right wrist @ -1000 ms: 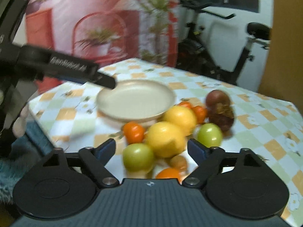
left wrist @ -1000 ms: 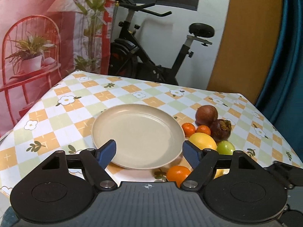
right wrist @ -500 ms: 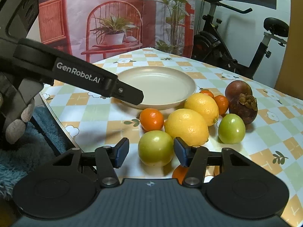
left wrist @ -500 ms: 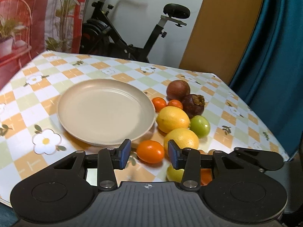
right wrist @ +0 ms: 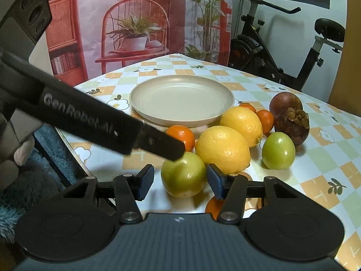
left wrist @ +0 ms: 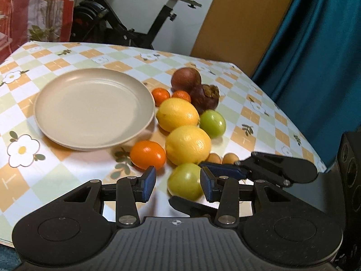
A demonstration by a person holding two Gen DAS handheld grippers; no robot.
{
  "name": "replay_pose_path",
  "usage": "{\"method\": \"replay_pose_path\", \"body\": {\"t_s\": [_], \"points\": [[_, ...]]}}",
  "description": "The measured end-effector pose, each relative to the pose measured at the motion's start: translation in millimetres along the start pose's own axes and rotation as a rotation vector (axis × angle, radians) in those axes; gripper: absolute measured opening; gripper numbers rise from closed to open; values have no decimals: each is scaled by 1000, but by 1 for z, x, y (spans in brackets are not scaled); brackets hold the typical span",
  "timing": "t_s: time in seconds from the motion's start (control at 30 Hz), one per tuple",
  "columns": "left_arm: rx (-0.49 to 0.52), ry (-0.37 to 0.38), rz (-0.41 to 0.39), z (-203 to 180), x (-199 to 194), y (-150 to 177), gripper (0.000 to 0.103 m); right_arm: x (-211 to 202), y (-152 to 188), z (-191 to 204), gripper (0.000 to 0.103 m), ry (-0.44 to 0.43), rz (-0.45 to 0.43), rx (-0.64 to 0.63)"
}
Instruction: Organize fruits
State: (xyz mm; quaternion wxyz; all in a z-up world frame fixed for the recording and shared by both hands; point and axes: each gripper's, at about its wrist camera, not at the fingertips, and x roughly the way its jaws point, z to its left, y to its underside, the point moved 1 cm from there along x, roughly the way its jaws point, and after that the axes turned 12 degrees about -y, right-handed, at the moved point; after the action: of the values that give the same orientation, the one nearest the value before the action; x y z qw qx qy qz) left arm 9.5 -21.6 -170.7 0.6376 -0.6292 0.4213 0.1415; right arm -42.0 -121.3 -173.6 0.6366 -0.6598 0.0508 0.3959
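Both grippers stood apart around one green fruit at the table's near edge — right gripper, left gripper. The left one's finger, marked "GenRobot.AI", crossed the right view. Lemons crowded behind, beside the plate. An exercise bike stood behind.

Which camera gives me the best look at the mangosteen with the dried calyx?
The right wrist view: the mangosteen sits unobstructed at the right of the pile, its brown calyx facing the camera and sharp. In the left wrist view it is farther off, softer, and partly hidden behind a lemon.
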Motion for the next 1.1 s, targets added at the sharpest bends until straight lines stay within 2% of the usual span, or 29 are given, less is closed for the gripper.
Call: {"method": "replay_pose_path", "body": {"t_s": [0.33, 0.53, 0.73, 0.8, 0.97, 1.1], "points": [[36, 4, 27, -8, 6, 2, 45, 0, 0, 1, 55, -6, -10, -2], [2, -19, 29, -1, 6, 1, 53, 0, 0, 2, 55, -6, -8, 1], [-23, -33, 26, 3, 5, 0, 56, 1, 0, 0, 55, -6, 3, 14], [-28, -48, 27, 4, 5, 0, 62, 2, 1, -1, 55, -6, 9, 22], [-34, -52, 26, 6, 4, 0, 62, 5, 2, -4, 55, -4, 22, 38], [-54, -28, 35, 7, 5, 0, 59, 4, 3, -3, 48, -20, 25, 36]]}}
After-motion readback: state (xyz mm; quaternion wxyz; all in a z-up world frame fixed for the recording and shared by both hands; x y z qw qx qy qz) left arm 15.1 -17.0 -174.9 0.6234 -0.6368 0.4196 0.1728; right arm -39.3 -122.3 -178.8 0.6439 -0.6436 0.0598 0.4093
